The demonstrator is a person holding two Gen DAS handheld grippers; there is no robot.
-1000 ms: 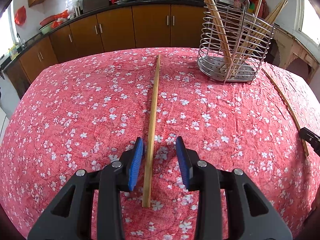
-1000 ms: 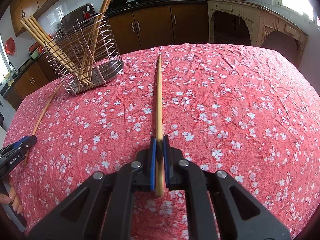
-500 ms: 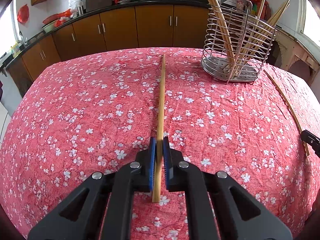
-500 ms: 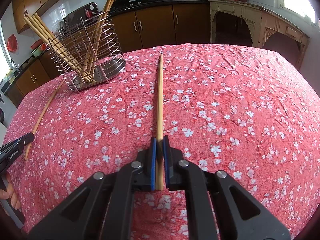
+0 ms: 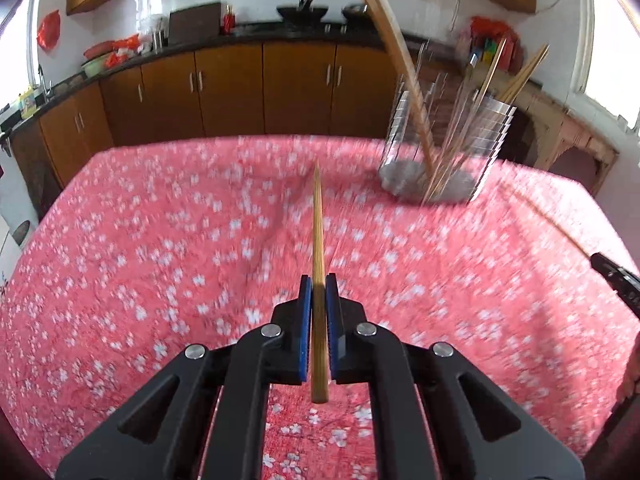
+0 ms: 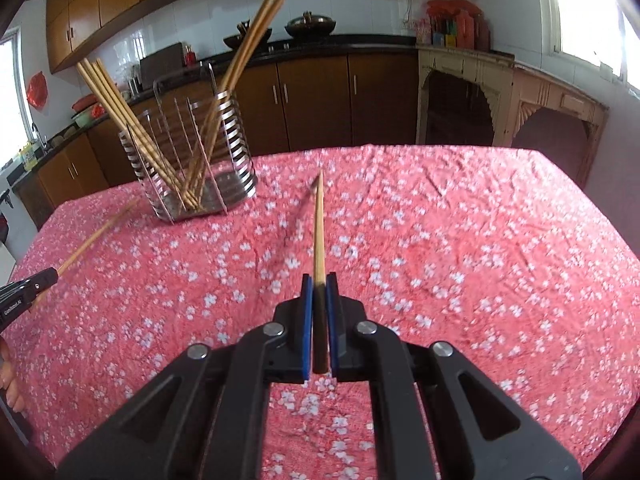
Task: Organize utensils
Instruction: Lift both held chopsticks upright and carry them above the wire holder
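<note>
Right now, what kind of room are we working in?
A home kitchen, most likely: wooden cabinets under a dark counter with woks, and a table in a floral cloth.

The worktop (image 6: pixel 460 264) wears a coral-red cloth sprinkled with small white blossoms. Both chopsticks, the one in the left gripper (image 5: pixel 319 292) and the one in the right gripper (image 6: pixel 319 288), are pale honey-tan bamboo (image 5: pixel 318 240) (image 6: pixel 319 232). The fingers (image 5: pixel 305 320) carry bright blue pads on black frames with silver rivets. The wire holder (image 6: pixel 192 160) is shiny silver steel, holding more tan chopsticks (image 6: pixel 120 100). Behind, the cabinets (image 5: pixel 228 88) are warm orange-brown with a black counter top, under white wall tiles (image 6: pixel 168 24).
</note>
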